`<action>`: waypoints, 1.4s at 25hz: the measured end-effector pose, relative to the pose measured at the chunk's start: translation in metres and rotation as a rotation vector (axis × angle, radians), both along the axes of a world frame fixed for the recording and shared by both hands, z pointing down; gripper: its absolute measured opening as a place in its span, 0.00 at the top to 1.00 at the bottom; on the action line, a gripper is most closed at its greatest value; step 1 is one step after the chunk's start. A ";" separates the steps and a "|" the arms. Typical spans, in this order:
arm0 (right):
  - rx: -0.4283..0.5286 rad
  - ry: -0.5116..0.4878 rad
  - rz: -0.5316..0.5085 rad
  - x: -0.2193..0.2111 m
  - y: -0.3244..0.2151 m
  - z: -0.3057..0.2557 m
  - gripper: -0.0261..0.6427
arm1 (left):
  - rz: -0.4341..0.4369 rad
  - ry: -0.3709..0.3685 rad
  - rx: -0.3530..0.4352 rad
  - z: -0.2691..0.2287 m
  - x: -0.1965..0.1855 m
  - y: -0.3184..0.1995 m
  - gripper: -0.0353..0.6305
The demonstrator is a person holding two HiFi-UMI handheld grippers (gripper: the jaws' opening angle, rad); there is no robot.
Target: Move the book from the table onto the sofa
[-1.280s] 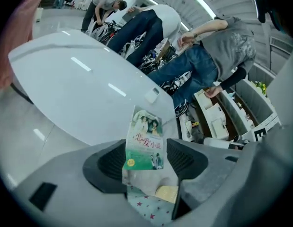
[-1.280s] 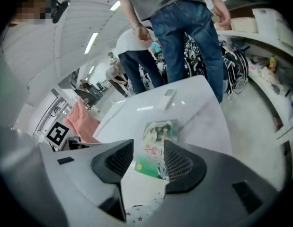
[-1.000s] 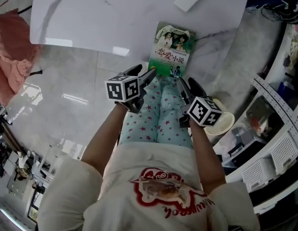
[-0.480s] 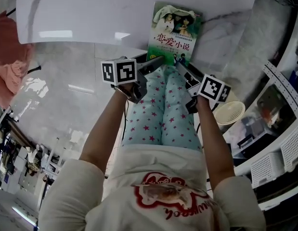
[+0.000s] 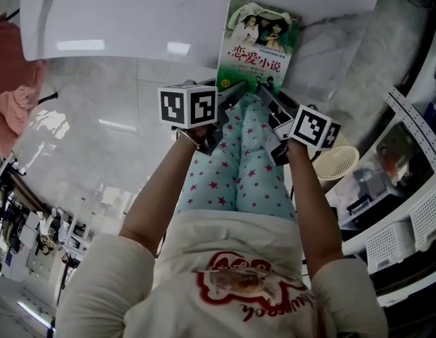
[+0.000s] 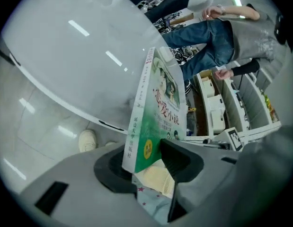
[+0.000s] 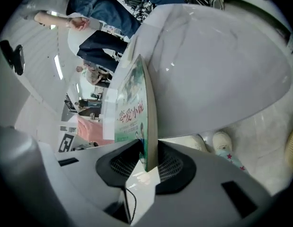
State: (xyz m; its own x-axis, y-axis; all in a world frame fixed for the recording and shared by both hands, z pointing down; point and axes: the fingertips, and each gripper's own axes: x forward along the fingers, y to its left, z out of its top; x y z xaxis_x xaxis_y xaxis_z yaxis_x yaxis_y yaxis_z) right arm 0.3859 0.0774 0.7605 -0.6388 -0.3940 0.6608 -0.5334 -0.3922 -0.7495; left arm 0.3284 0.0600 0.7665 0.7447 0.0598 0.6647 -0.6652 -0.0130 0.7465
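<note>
Both grippers had just been closing on the book (image 5: 258,44). The left gripper (image 5: 230,92) pinched its near left corner and the right gripper (image 5: 268,101) pinched its near right corner. The book lay at the near edge of the white table (image 5: 133,13) with its lower end overhanging, which I judged let a jaw slip underneath. Two grips should keep it level for lifting.

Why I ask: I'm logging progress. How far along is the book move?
Done: the left gripper and right gripper are at the book on the table. In hand: their jaws have just been closing, pinching its near edge. Left: lifting, carrying to the sofa.
</note>
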 end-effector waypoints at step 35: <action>0.723 0.370 -0.220 -0.006 -0.110 -0.293 0.81 | -0.229 -0.037 0.829 -0.294 -0.004 -0.097 0.72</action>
